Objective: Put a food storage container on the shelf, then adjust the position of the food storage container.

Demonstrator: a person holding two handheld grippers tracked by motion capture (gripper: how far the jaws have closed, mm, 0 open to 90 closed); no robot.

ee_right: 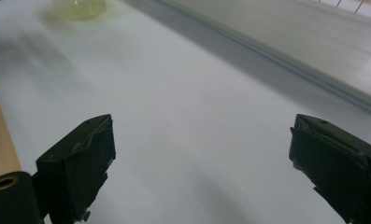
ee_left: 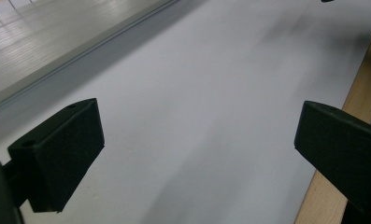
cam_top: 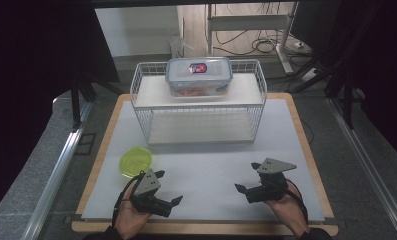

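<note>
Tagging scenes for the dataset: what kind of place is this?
Likely a lab data-collection rig, not a home: a white mat on a wood-edged table, dark curtains around it, loose cables on the floor, and a staged white wire rack.

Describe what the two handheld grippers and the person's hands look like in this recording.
Both tools are black. The left gripper and right gripper each carry a grey three-cornered plate on top. Their fingers are blocky black pads; the right gripper's fingers look wrapped in worn, frayed black tape. A thin dark cable trails over each wrist. The left hand and right hand wear no gloves, and dark sleeve cuffs show at the bottom edge.
</note>
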